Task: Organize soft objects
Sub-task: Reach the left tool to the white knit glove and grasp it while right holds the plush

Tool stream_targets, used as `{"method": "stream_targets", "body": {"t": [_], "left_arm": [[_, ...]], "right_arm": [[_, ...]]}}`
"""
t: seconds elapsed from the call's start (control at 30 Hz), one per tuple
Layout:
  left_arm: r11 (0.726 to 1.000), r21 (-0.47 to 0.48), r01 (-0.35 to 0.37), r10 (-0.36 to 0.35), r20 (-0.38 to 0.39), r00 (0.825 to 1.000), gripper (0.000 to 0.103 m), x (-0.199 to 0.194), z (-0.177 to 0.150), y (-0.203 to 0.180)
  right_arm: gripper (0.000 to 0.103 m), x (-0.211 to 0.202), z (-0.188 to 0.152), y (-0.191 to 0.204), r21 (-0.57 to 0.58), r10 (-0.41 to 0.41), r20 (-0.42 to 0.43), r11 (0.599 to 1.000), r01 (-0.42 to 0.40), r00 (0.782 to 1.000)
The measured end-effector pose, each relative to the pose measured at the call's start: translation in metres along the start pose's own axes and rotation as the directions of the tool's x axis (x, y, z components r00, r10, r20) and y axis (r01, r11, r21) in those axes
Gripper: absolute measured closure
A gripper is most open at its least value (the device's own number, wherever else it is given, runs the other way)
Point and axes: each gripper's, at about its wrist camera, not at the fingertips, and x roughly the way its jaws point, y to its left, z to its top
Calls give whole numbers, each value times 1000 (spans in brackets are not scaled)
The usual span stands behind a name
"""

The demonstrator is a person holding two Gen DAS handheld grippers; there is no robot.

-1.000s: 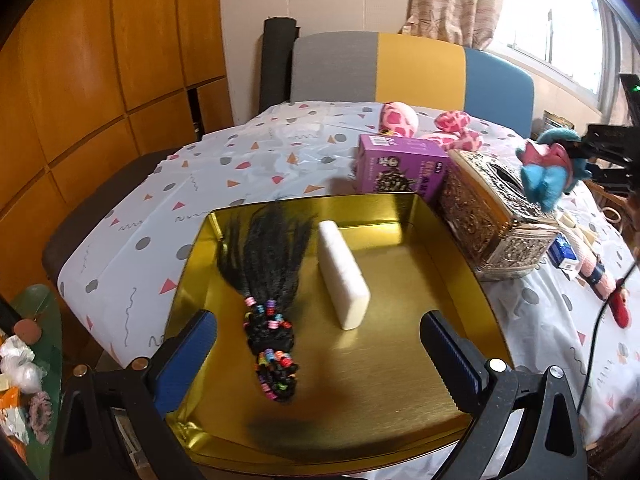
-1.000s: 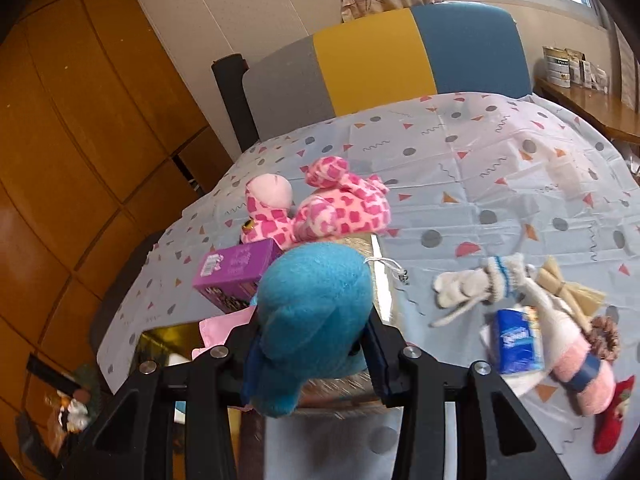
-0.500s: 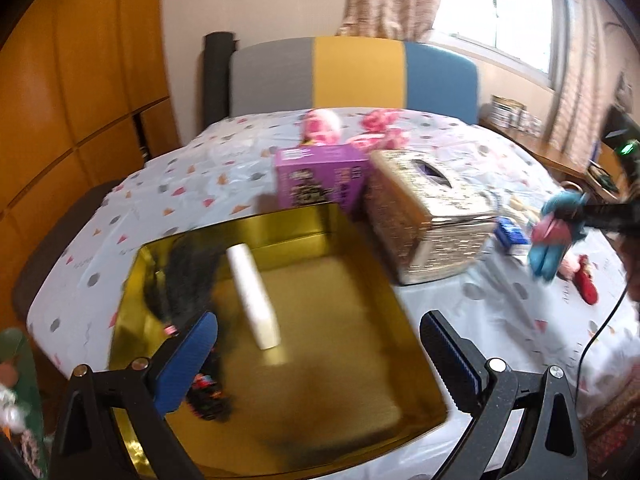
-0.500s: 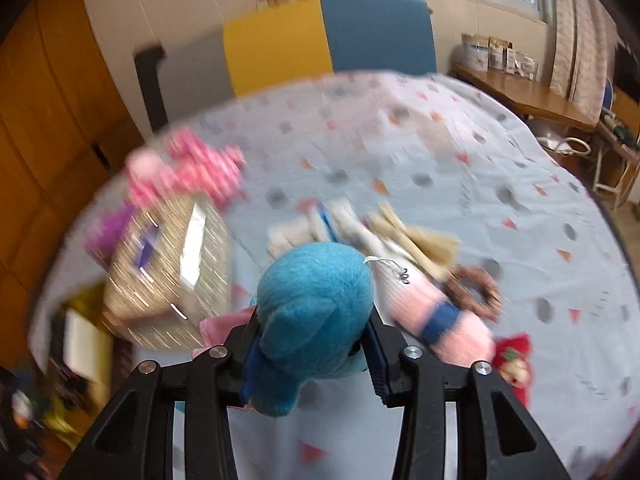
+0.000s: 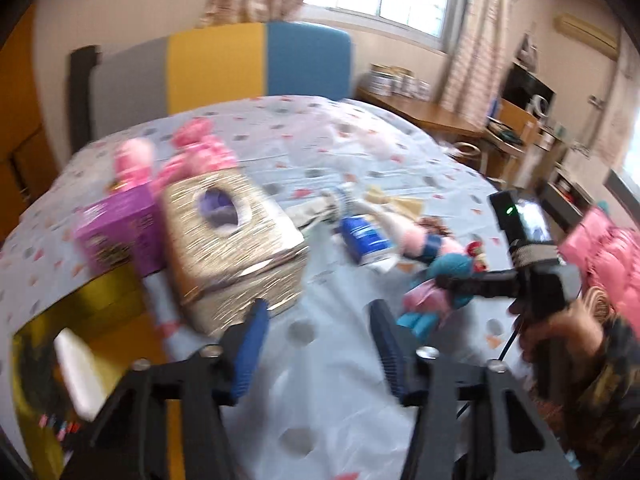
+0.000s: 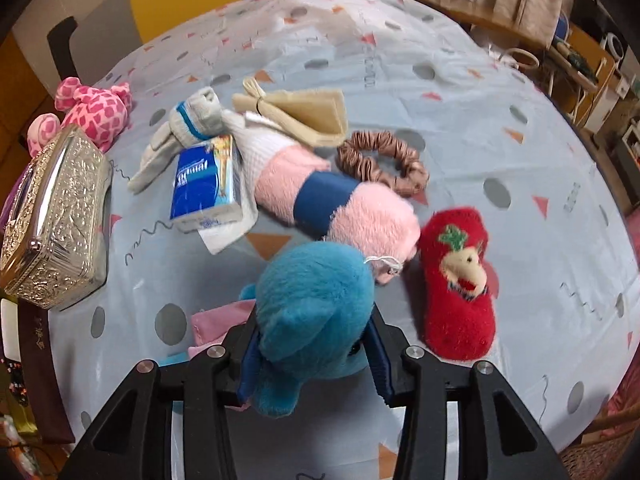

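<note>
The right gripper (image 6: 312, 364) has its fingers closed on a blue plush toy (image 6: 312, 304), which it holds just above the near edge of the worktop (image 6: 400, 40), over the patterned cloth and a bit of pink fabric (image 6: 216, 322) that seems to belong to the toy. The left gripper (image 5: 316, 344) carries nothing; its fingers (image 5: 250, 344) stand apart over bare cloth, near a silver embossed box (image 5: 232, 240). Judged by how things lie, the sorting looks at an early stage. The gold tray (image 5: 96, 300) at the worktop's near left corner holds a white block (image 5: 76, 372) and what appears to be a dark beaded item at its blurred edge, and no plush is seen in it. Most soft things lie loose in a cluster toward the middle of the worktop: a pink and blue fuzzy sock roll (image 6: 332, 204), a red slipper sock (image 6: 460, 284) just beside it, a brown scrunchie (image 6: 380, 160) touching the roll's far side, a grey sock (image 6: 180, 132), a folded beige cloth (image 6: 304, 114) and a blue tissue pack (image 6: 208, 184) resting on a white paper. A pink spotted plush (image 6: 92, 108) lies beyond the silver box toward the far left edge, next to a purple box (image 5: 116, 236). Where the blue plush toy is meant to go cannot be told; it and the whole cluster apparently remain to be placed.
</note>
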Motion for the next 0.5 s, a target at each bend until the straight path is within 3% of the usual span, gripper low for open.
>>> {"method": "stream_targets", "body": {"t": [0.13,0.27,0.5], "left_arm": [[999,28,-21,21,-27,999,60,37,42,-19],[995,63,-81,84,-44,995,40,80,79,-33],[986,97,-134,151,-191,970,40,170,107,-34]], "right_arm": [[57,-1,-1,2,4,31,-4,1000,-31,1000],[57,-1,0,2,3,54,-7,999,-54,999],[57,3,1,4,-9,63,-13,998,-63,998]]}}
